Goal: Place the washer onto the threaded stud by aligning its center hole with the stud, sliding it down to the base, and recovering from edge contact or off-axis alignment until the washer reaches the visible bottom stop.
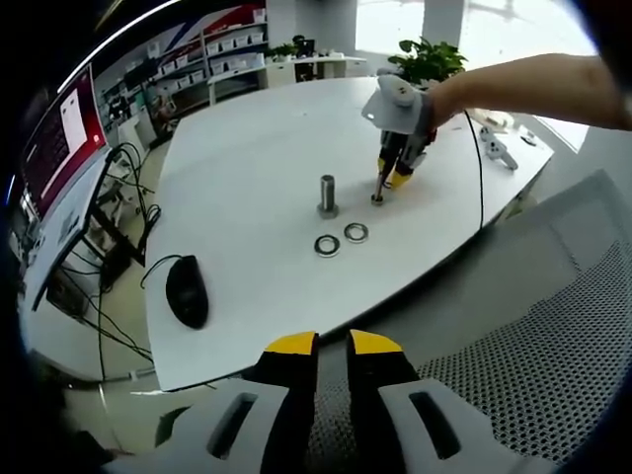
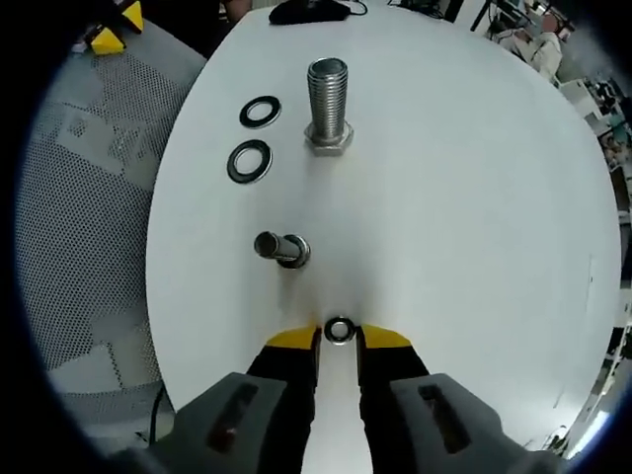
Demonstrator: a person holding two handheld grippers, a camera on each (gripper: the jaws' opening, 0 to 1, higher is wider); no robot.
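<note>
One washer in R gripper

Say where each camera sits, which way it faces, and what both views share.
Left gripper view: rides the left claw, held off the table edge; faces across it at the stud; a person's forearm and the right claw show.
Right gripper view: rides the right claw, low over the table, jaws around a small washer; faces the stud.
Shared: stud, two washers, mouse.
</note>
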